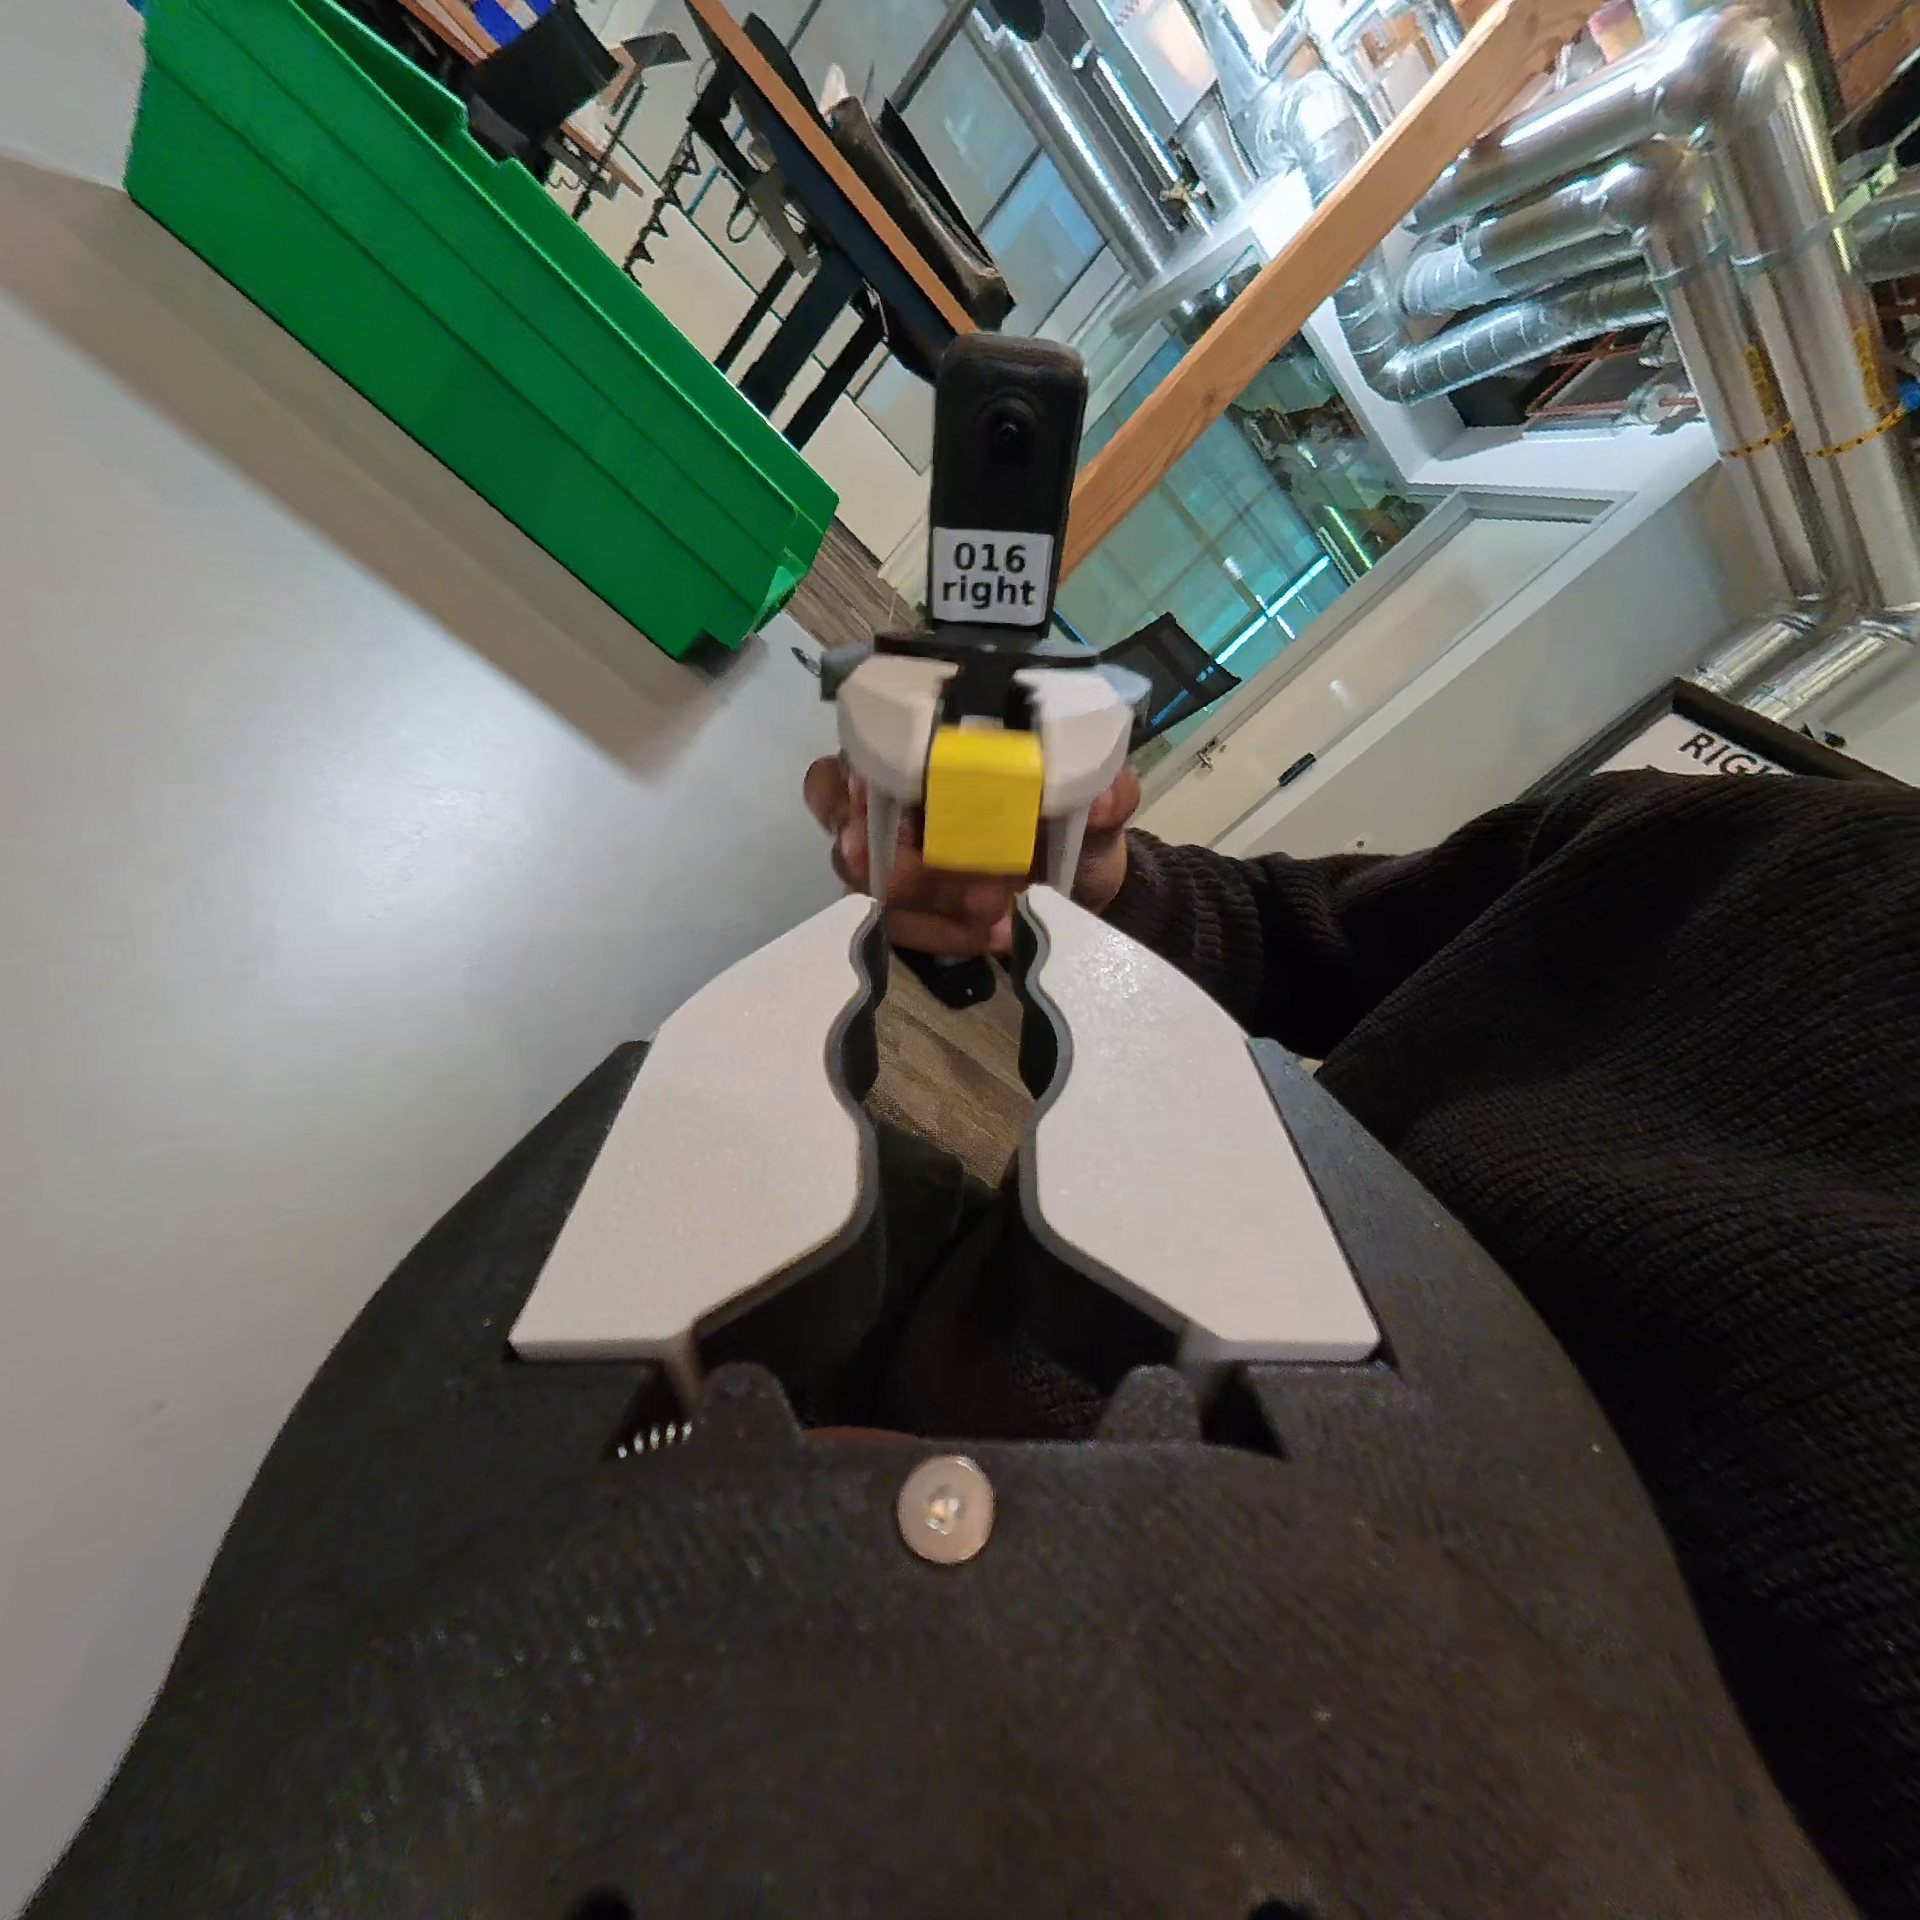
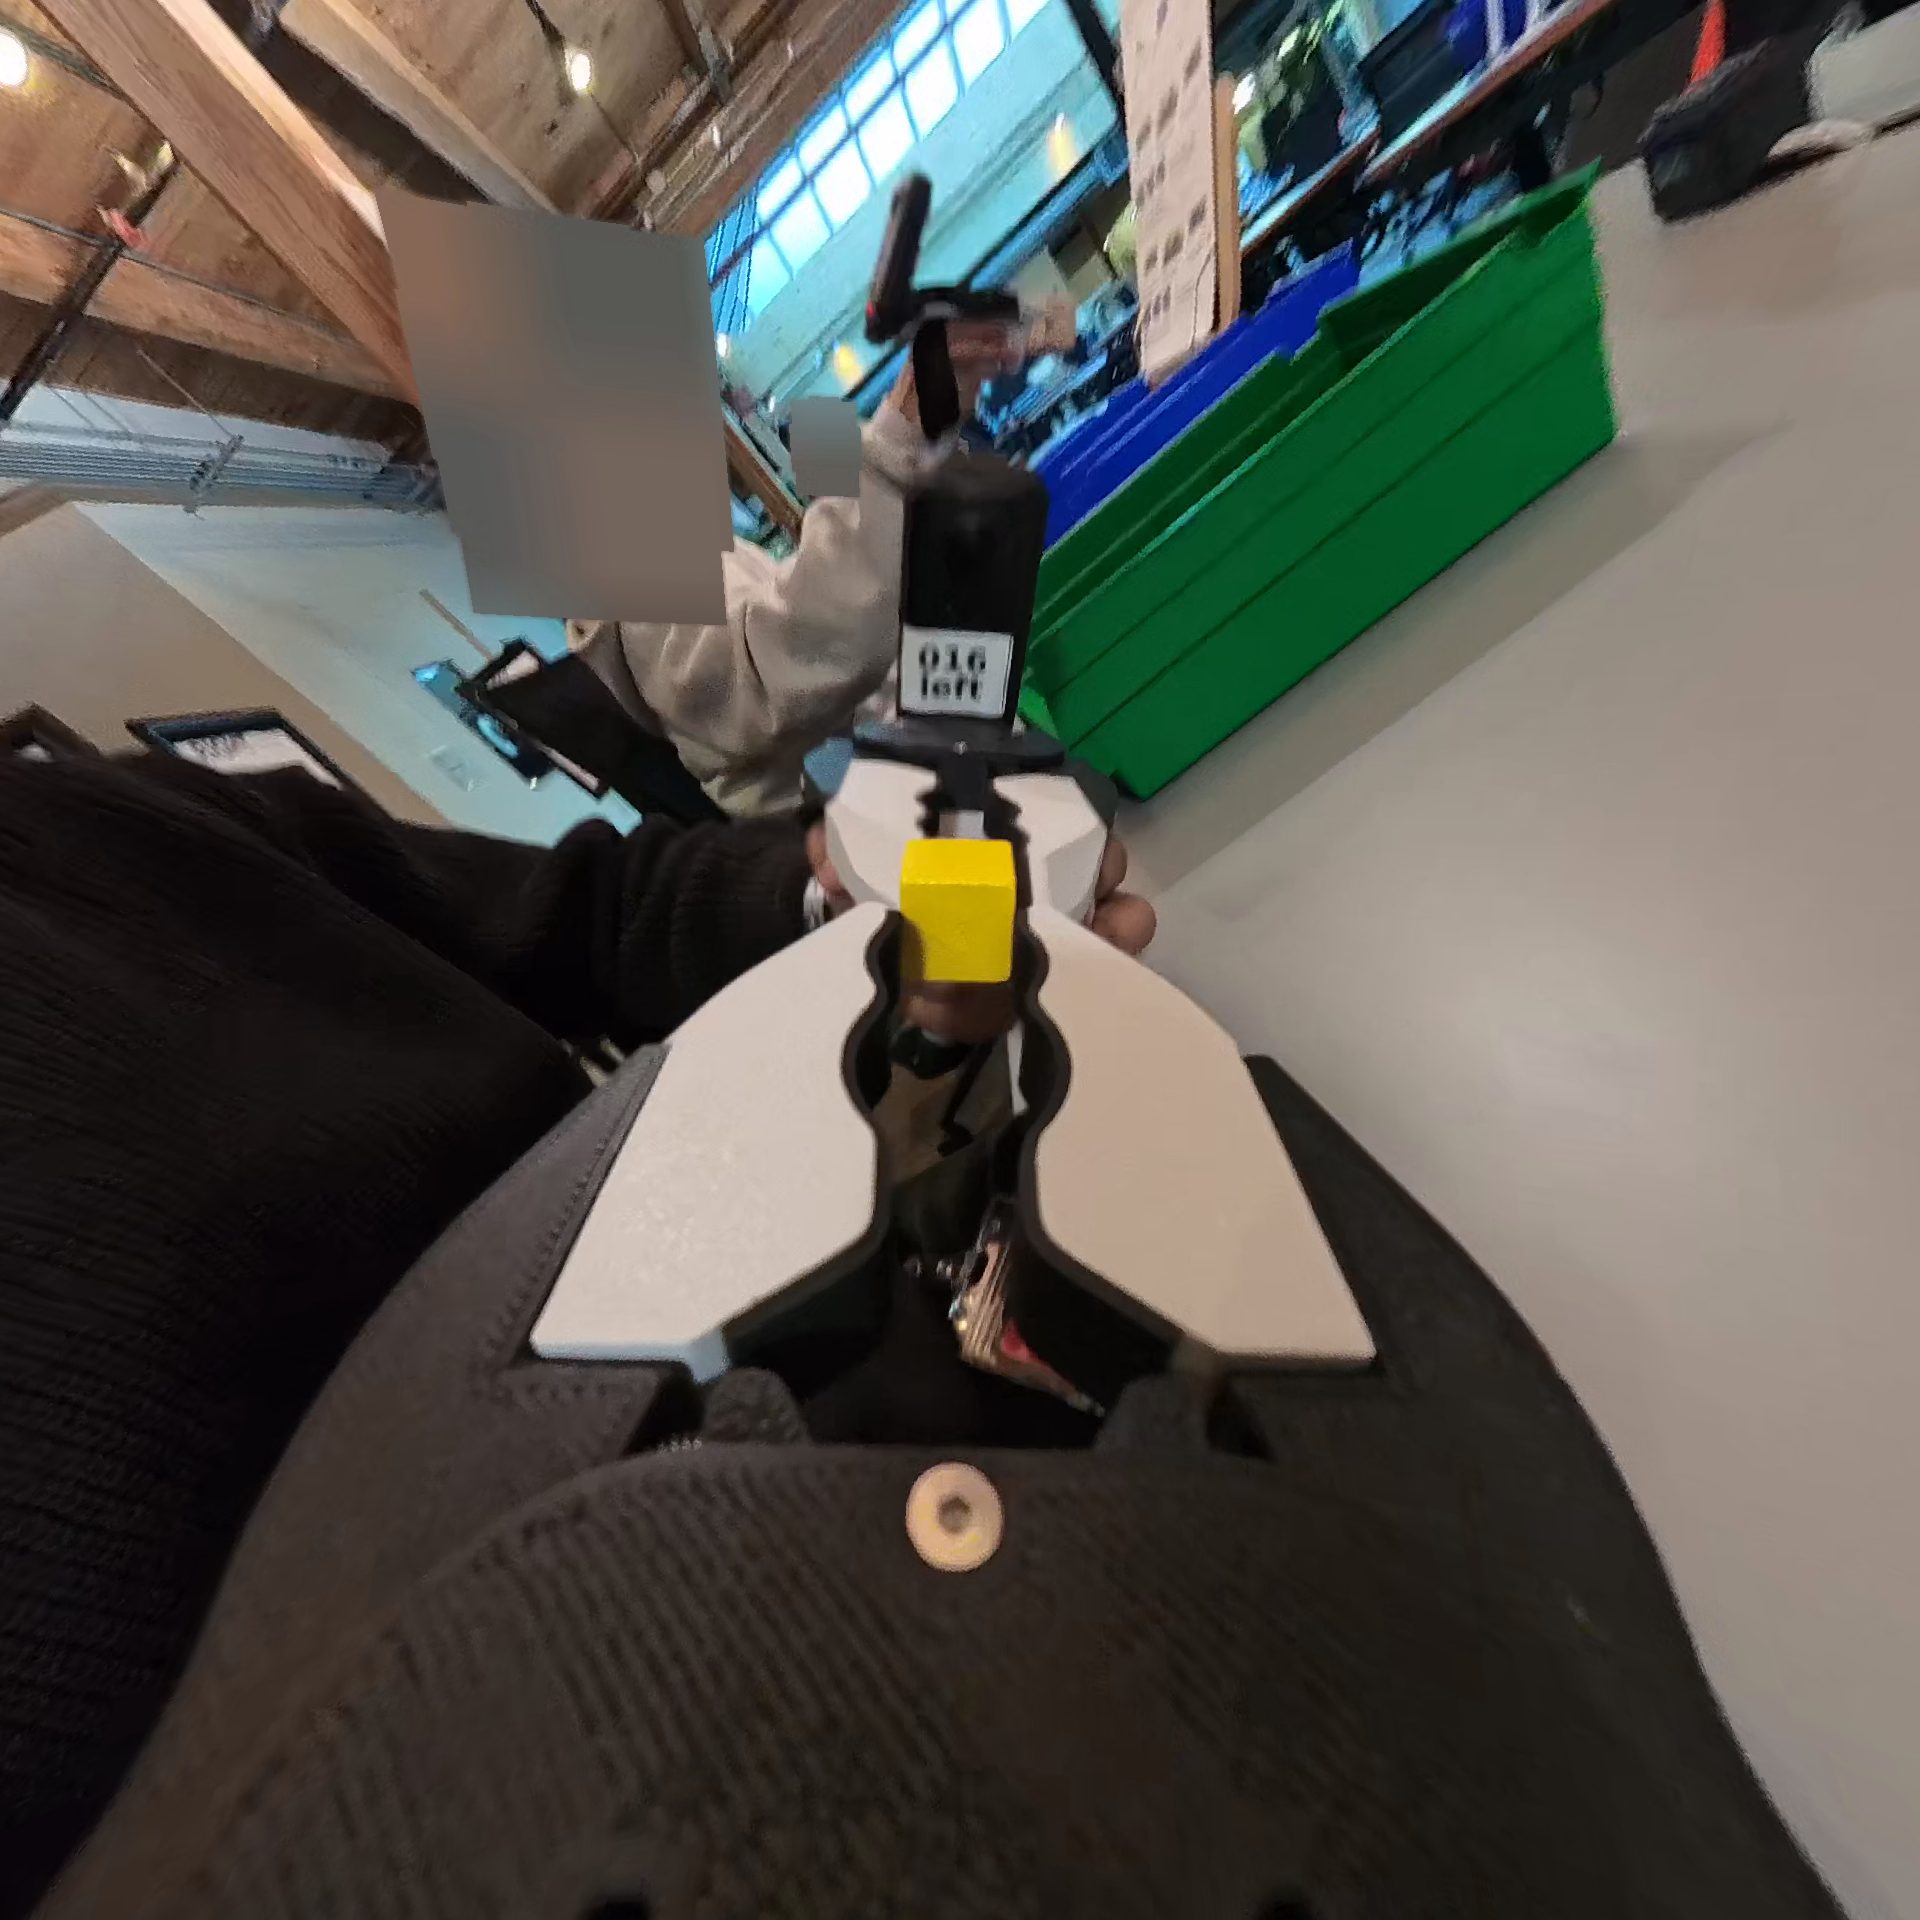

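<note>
My right gripper (image 2: pixel 956 935) is shut on a small yellow cube (image 2: pixel 958 906), pinched between its white fingertips and held in the air beside the white table (image 2: pixel 1507 935). My left gripper (image 1: pixel 951 914) points straight at it, tip to tip. Its jaws stand apart with nothing between them, just below the cube (image 1: pixel 982 795). In the left wrist view the right gripper (image 1: pixel 982 821) faces me with the cube at its tips and a black camera on top. In the right wrist view the left gripper (image 2: pixel 961 831) sits right behind the cube.
Stacked green bins (image 1: pixel 468 312) stand at the table's far edge, and they also show in the right wrist view (image 2: pixel 1330 499). A black-sleeved arm (image 1: pixel 1558 1039) holds each gripper. Another person in a beige hoodie (image 2: pixel 769 644) stands behind, holding up a dark device. Keys (image 2: pixel 987 1320) hang below.
</note>
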